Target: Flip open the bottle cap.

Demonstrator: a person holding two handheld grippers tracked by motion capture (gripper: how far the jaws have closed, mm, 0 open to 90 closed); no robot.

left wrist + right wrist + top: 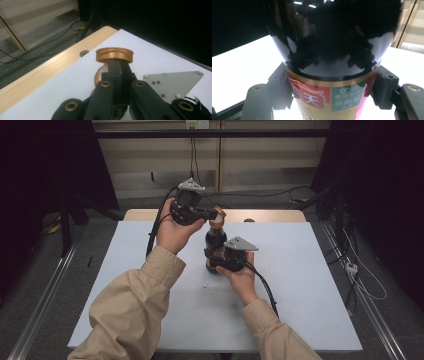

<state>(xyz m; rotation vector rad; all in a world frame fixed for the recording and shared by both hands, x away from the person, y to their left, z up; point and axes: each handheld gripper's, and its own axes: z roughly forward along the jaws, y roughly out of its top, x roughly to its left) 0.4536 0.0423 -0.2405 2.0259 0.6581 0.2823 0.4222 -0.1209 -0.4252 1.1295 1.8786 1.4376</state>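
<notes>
Looking down from the high view, I see a dark bottle (215, 245) standing upright near the middle of the white table (300, 285), its long axis vertical and its neck pointing straight up; my right gripper (218, 261) comes in from the right at the bottle's lower body, and in the right gripper view its two black jaws sit against either side of the bottle (332, 75) at the red, green and gold label, spread as wide as the bottle and clamped on it; the glossy black shoulder rises above the label; my right hand (241, 279) sits just behind the gripper, low over the table.

My left gripper (216, 213) is held higher, beyond the bottle and just above its neck, with my left hand (172, 231) wrapped around its body; in the left gripper view the jaws are pressed almost together on the near rim of a gold cap (114, 55), which lies flat, its round top facing upward; a gold ring (98, 75) shows just below the cap, partly hidden by the jaws; I cannot tell whether the cap is free of the neck.

A wooden strip (50, 70) runs along the table's far edge; the grey three-cornered plate (172, 83) of the right gripper shows low at the right of the left gripper view.
</notes>
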